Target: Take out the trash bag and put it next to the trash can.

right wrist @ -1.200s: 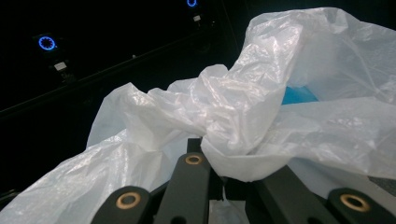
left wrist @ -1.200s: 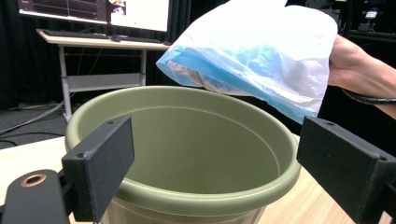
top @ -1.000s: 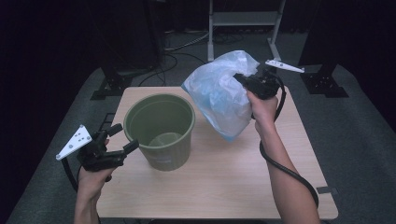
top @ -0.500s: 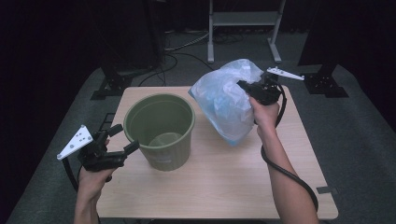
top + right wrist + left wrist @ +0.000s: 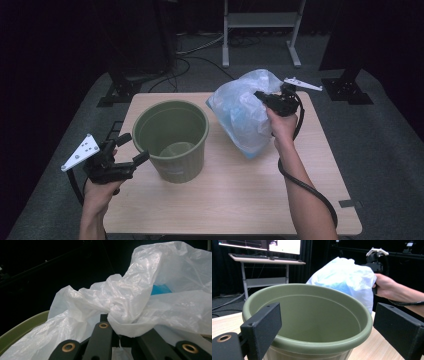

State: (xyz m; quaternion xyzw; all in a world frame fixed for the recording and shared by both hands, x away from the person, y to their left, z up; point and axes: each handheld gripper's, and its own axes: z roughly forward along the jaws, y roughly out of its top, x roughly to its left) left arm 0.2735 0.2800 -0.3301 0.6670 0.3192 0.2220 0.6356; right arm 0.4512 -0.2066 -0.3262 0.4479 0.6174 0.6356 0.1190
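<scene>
A green plastic bucket (image 5: pixel 172 137) stands upright and empty at the table's left middle. To its right is a translucent white plastic bag (image 5: pixel 242 112) with blue contents. My right gripper (image 5: pixel 262 96) is shut on its bunched top (image 5: pixel 130 297), and the bag's bottom hangs at or just above the tabletop. In the right gripper view the jaws (image 5: pixel 112 327) pinch the crumpled plastic, with the bucket rim (image 5: pixel 22 331) at the lower left. My left gripper (image 5: pixel 133 148) stands open just short of the bucket's near-left side, nothing between its jaws; through them I see the bucket (image 5: pixel 312 315) and the bag (image 5: pixel 344 277).
The light wooden table (image 5: pixel 240 200) has bare room in front of the bucket and bag. Beyond its far edge are a metal stand (image 5: pixel 260 30), dark stand feet and cables on the grey floor. A desk with monitors (image 5: pixel 262 257) stands behind.
My right gripper has come down and a little to the right with the bag, away from the bucket. The left gripper and the bucket have stayed put.
</scene>
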